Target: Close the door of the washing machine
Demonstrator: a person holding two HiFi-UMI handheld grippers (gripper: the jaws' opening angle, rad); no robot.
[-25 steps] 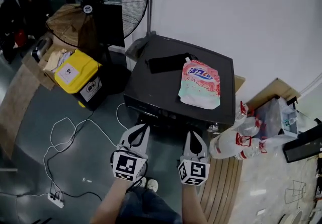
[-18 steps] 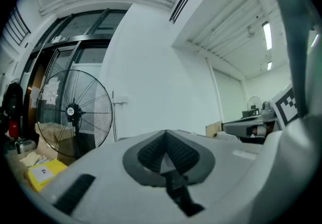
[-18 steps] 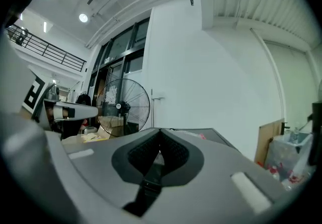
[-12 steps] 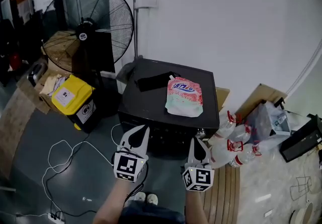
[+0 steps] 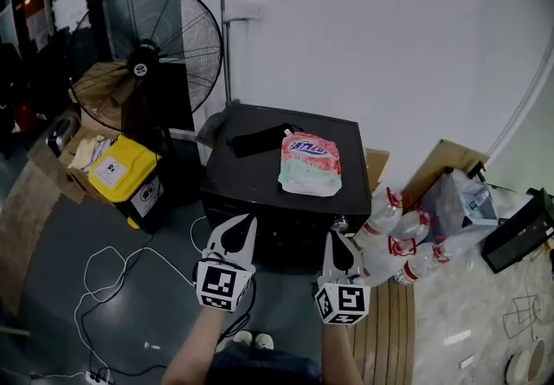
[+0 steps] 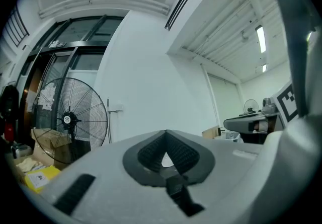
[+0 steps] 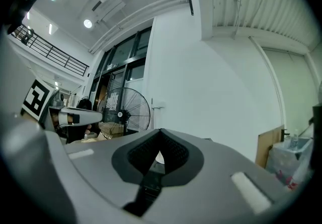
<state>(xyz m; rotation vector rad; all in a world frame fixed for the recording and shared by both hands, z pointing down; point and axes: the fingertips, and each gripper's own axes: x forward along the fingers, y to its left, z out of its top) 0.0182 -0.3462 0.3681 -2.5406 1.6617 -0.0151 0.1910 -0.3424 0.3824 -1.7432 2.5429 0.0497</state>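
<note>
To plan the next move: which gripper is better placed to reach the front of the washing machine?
Probably left: the left gripper faces the washing machine's front nearer its middle; the right gripper is near its corner. Both are shut, empty.

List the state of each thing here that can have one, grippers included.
left gripper: shut, empty.
right gripper: shut, empty.
washing machine: no door seen swung out; front too dark to be sure.
detergent pouch: lying flat on the machine's top.
yellow bin: lid shut.
plastic bottles: lying on their sides beside the machine.
</note>
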